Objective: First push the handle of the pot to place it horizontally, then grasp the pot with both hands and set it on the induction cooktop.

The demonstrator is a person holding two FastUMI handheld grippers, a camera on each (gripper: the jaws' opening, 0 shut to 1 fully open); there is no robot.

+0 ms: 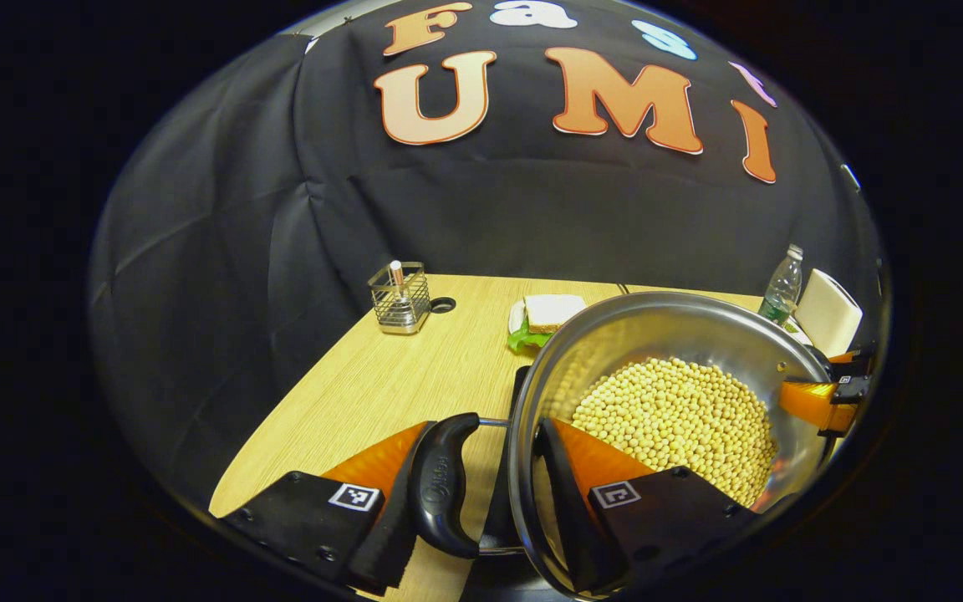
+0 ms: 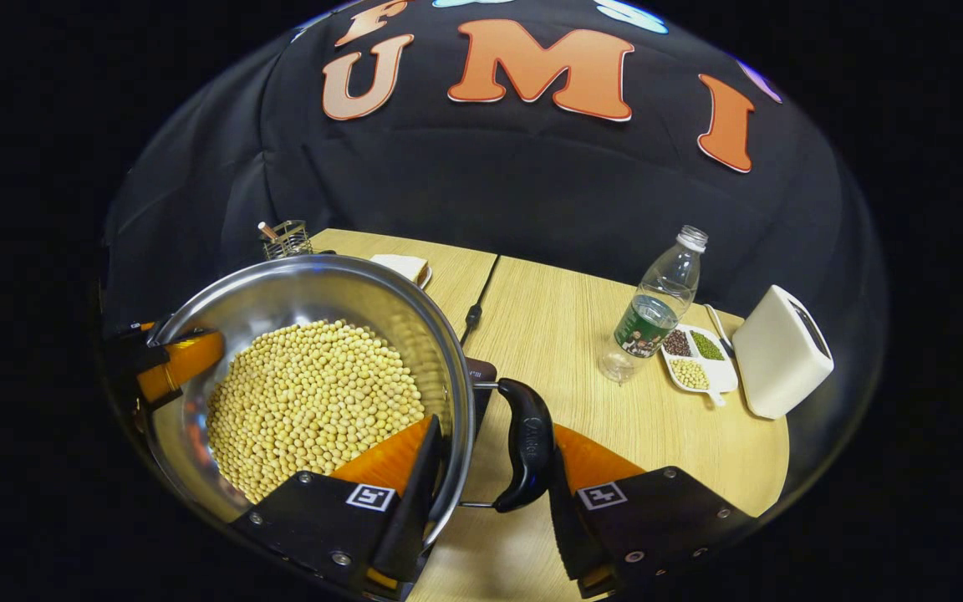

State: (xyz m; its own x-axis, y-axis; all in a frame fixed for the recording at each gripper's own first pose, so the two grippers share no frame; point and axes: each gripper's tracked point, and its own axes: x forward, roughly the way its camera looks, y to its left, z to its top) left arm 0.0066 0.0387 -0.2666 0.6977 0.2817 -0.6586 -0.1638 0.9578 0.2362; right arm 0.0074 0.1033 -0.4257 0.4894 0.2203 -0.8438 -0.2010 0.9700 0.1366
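A steel pot (image 1: pixel 657 322) full of pale yellow beans (image 1: pixel 674 418) is held between both grippers. My left gripper (image 1: pixel 486 435) is shut across the pot's black side handle (image 1: pixel 444 485) and rim, one finger outside the handle, the other inside the wall. In the right gripper view my right gripper (image 2: pixel 494 435) is shut the same way on the opposite handle (image 2: pixel 527 443) of the pot (image 2: pixel 298 280). A dark corner of the induction cooktop (image 2: pixel 481 372) shows just under the pot, with its edge (image 1: pixel 494 502) below the rim. Whether the pot rests on it I cannot tell.
On the wooden table (image 2: pixel 582 334) stand a water bottle (image 2: pixel 657 309), a divided dish of beans (image 2: pixel 695 359) and a white box (image 2: pixel 782 351). A wire caddy (image 1: pixel 399 297) and a sandwich plate (image 1: pixel 550 311) sit at the back. A black cable (image 2: pixel 481 293) runs rearward.
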